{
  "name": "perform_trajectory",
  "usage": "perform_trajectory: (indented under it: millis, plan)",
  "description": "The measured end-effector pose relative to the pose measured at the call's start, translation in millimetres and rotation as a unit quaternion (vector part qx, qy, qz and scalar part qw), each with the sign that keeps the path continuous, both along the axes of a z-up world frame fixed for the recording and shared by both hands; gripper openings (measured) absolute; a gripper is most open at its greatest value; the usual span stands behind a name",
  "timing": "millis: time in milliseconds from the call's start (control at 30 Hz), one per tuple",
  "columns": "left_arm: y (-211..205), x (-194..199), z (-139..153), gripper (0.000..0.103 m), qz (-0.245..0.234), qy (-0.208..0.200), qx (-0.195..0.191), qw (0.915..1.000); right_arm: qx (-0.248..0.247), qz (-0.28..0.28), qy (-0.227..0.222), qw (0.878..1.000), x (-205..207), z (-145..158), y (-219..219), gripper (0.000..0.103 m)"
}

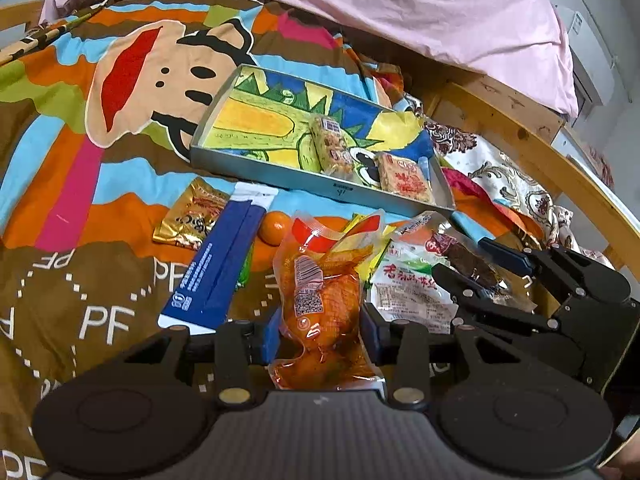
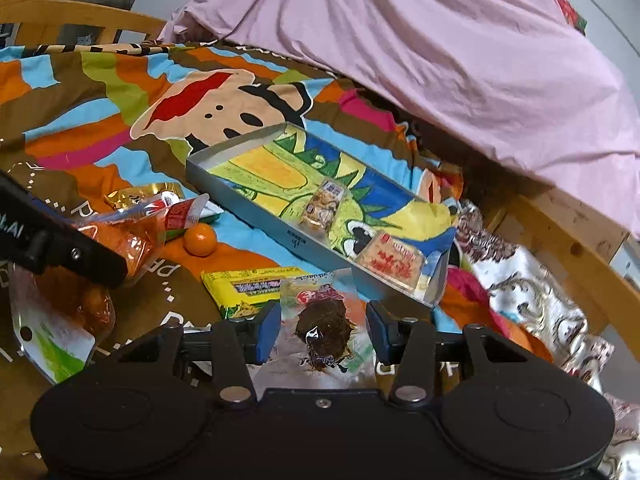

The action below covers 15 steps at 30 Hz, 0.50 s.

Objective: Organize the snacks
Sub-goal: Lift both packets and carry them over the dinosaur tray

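**Setting.** Bed with a striped cartoon-monkey bedsheet (image 1: 120, 92); a pink quilt (image 1: 400, 8) is heaped at the far side, and a wooden bed frame (image 1: 560, 160) runs along the right.

**Tray.** Grey-walled tray (image 1: 280, 178) with a drawn dinosaur on its floor, lying on the sheet at mid-distance. It holds two wrapped snack cakes, a pale one (image 1: 332, 144) near the middle and an orange-printed one (image 1: 406, 178) at the right end.

**Left gripper** (image 1: 320, 338). Pointed forward and downward over the near part of the sheet. Its blue pads stand on either side of a clear orange pouch (image 1: 320, 292) of glossy orange-brown food and press against its sides; the pouch is pinched and crumpled between them. In the right wrist view the same pouch hangs at the left, beside the black finger.

**Right gripper** (image 2: 320, 332). Just right of the left gripper, also tilted forward and down, near the tray's right end. A clear packet (image 2: 320, 320) with a dark brown lump lies between its blue pads; whether the pads actually clamp it I cannot tell.

**Loose items on the sheet, near side of the tray.**
- Gold sachet (image 1: 192, 216), left.
- Blue-and-white box (image 1: 224, 272), lengthwise beside the sachet.
- Small orange fruit (image 1: 274, 226), just beside the box.
- Yellow-green packet (image 2: 248, 288), near the right gripper.
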<state>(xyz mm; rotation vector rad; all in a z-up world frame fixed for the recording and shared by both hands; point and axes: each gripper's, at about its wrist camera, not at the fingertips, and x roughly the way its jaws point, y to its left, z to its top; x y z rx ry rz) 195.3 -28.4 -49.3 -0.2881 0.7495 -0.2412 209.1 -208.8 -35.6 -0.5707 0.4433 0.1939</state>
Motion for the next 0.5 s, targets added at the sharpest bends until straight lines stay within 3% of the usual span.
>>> perform_trajectory:
  millis: [300, 333, 367, 500]
  plan:
    - [4, 32, 28, 0.045, 0.027, -0.038, -0.008, 0.9989, -0.017, 0.023, -0.078, 0.997, 12, 22, 3, 0.049]
    - [4, 38, 33, 0.044, 0.032, -0.044, -0.008, 0.9985, -0.012, 0.027, -0.086, 0.996, 16, 26, 3, 0.049]
    - [5, 45, 39, 0.033, 0.04, -0.055, -0.009, 0.9976, -0.01, 0.029, -0.094, 0.995, 20, 29, 2, 0.049]
    - [4, 76, 61, 0.031, 0.061, -0.085, -0.027, 0.9941, -0.001, 0.035, -0.128, 0.991, 46, 40, 1, 0.049]
